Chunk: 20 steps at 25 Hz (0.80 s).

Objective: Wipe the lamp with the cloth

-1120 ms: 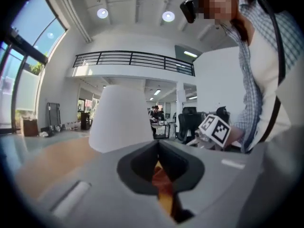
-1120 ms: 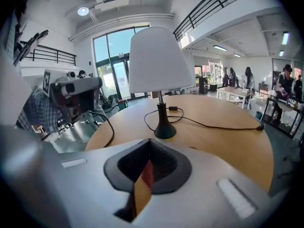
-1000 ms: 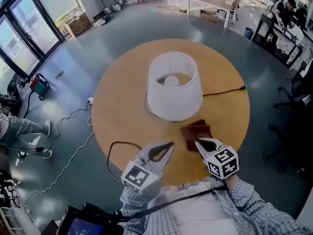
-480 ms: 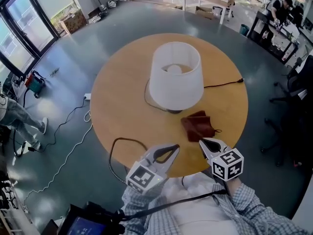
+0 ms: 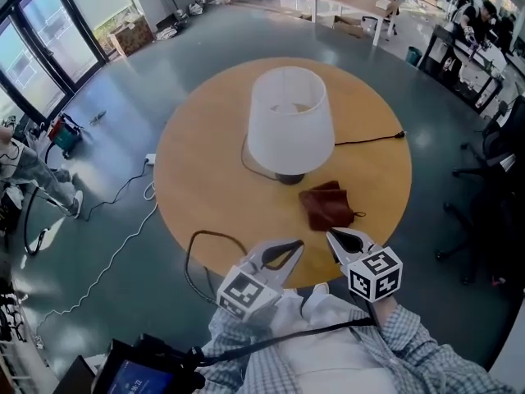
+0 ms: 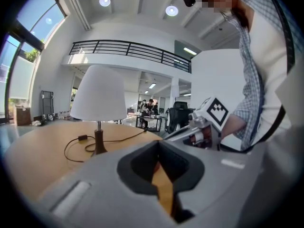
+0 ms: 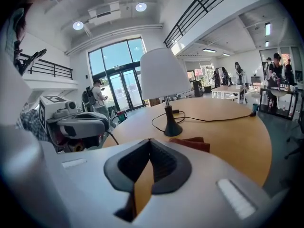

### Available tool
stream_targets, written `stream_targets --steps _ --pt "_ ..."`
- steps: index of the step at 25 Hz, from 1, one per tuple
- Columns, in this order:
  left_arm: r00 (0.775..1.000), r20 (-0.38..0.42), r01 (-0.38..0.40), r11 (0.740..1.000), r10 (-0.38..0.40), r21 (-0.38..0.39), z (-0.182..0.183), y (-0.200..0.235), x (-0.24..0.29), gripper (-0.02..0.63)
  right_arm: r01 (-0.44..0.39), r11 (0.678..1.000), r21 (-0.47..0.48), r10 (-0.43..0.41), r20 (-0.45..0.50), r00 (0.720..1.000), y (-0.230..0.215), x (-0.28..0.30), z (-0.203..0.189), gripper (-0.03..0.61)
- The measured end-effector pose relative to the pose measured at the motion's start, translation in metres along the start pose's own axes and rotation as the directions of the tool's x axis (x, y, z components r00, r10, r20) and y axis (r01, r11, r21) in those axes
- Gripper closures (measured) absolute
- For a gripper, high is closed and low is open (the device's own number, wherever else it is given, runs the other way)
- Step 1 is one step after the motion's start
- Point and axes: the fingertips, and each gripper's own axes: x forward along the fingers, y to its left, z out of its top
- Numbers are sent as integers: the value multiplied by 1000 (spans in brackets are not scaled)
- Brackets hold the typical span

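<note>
One white-shaded lamp (image 5: 289, 121) stands upright near the middle of the single round wooden table (image 5: 205, 179), its one black cord (image 5: 369, 140) trailing off toward the table's right edge. One brown cloth (image 5: 328, 206) lies crumpled on the tabletop just in front of the lamp's base. Two grippers hover at the near edge, the left gripper (image 5: 289, 247) and right gripper (image 5: 335, 238), each with jaws pressed together on nothing.

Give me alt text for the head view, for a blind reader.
A white-shaded lamp stands on a round wooden table, a crumpled brown cloth lying beside its base. At the table's near edge, the left gripper and right gripper are both shut and empty, short of the cloth.
</note>
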Motion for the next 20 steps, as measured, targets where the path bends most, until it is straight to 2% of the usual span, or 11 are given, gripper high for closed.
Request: stream_targets --steps 10,20 --pt "999 15 -33 999 33 -4 2 -5 -3 609 -18 999 -29 18 31 999 3 -8 9 574" --pt "999 22 -45 999 45 -21 4 -8 -13 609 -41 999 -29 41 16 999 16 -8 7 574"
